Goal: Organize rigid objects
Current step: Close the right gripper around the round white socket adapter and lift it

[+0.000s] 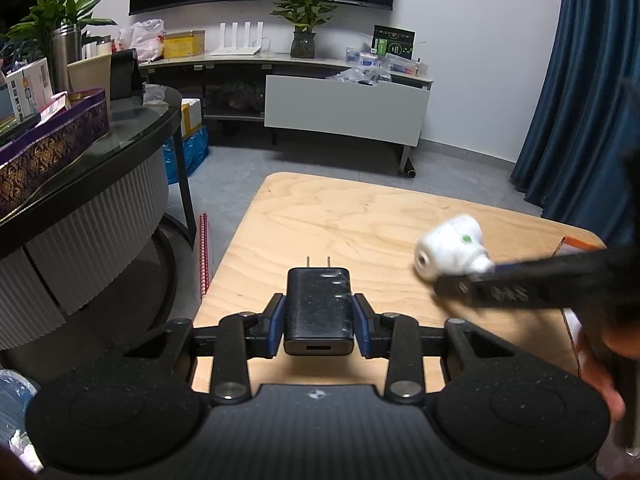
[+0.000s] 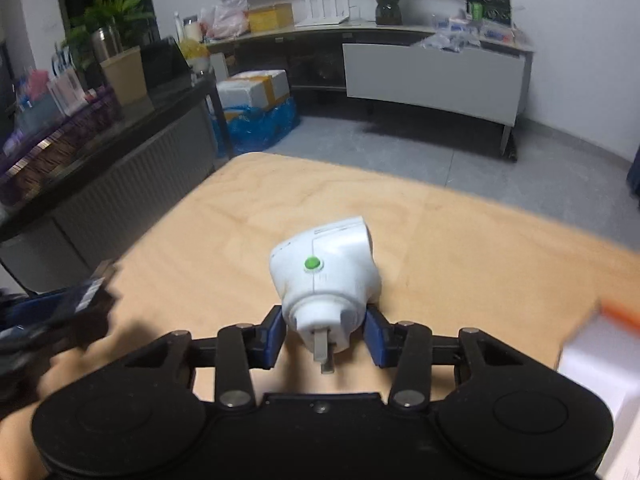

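A: Gripping a black charger point(image 1: 319, 306), the left gripper point(image 1: 319, 320) clamps its flat sides, prongs pointing ahead, lifted over the wooden table point(image 1: 340, 216).

B: To its right, the right gripper point(image 2: 324, 330) pinches a white adapter point(image 2: 324, 276) by its narrow neck, green button up. Both look poised for carrying, I'd say; white box point(image 2: 600, 364) waits rightward.
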### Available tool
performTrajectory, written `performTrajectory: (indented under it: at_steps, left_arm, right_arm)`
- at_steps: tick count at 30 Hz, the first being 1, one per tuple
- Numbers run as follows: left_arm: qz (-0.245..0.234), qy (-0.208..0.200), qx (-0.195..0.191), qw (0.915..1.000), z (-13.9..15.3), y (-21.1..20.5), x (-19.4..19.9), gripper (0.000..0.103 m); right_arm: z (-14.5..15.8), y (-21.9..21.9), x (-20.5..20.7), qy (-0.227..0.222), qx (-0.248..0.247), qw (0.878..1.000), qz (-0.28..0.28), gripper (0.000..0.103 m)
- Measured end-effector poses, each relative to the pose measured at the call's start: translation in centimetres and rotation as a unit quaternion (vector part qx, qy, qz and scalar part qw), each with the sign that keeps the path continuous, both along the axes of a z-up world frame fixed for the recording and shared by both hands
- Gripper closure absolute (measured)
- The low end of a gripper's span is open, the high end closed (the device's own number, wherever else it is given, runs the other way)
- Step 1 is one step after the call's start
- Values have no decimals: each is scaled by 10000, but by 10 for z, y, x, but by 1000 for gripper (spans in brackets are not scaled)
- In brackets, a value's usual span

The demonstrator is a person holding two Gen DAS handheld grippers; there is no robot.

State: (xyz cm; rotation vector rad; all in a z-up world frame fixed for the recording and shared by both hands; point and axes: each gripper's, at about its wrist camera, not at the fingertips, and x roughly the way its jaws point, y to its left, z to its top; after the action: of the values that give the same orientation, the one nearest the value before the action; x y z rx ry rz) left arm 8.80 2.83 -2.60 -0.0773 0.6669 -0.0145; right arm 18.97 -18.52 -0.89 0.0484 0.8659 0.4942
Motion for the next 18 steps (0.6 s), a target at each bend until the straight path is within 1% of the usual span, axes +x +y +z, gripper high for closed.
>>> performTrajectory:
  at_steps: [1,2,3,4,5,6,7,8,9,10,11,13,18]
  left_arm:
    - [-13,-12,0,10000,1,-1,-1,67]
    - [-43,-25,-1,10000,2,-2,-2,67]
    - [-85,-41,43,9999,2,-3,-4,67]
    - [-120,-42,97,9999,2,-5,-5,67]
    - [-148,-15,110,9998,2,-6,-7,67]
    - [-158,29,101,9998,0,-5,-8,67]
    - [-137,68,94,9998,-1,-4,-9,67]
    - [-112,91,68,9999,-1,-3,-10,67]
    - [-98,95,48,9999,-1,-2,-12,67]
    - [-75,83,62,9999,0,-1,-13,67]
    - [-51,60,75,9999,1,0,-14,67]
    - [-10,27,78,10000,3,3,-13,67]
    - [128,-28,53,9999,3,9,-11,67]
  right_arm:
    - [3,-3,-9,-49,18,10000,-78,54]
    - [6,-6,-17,-102,23,9999,-109,70]
    - [8,-8,-23,-43,65,9999,-138,85]
    - [9,-9,-27,82,109,9998,-133,94]
    - [9,-8,-31,196,19,9998,-102,93]
    - [10,-6,-36,183,-124,9997,-97,88]
    - [10,-5,-41,87,-231,9996,-134,59]
    - [11,-5,-46,-43,-280,9993,-248,14]
    - [13,-7,-51,-260,-268,9985,-403,4]
    - [16,-8,-53,-446,-155,9977,-487,2]
    - [19,-8,-52,-524,0,9973,-516,2]
    - [21,-2,-44,-530,164,9973,-485,1]
    - [11,36,-21,-583,-79,9983,-2,1]
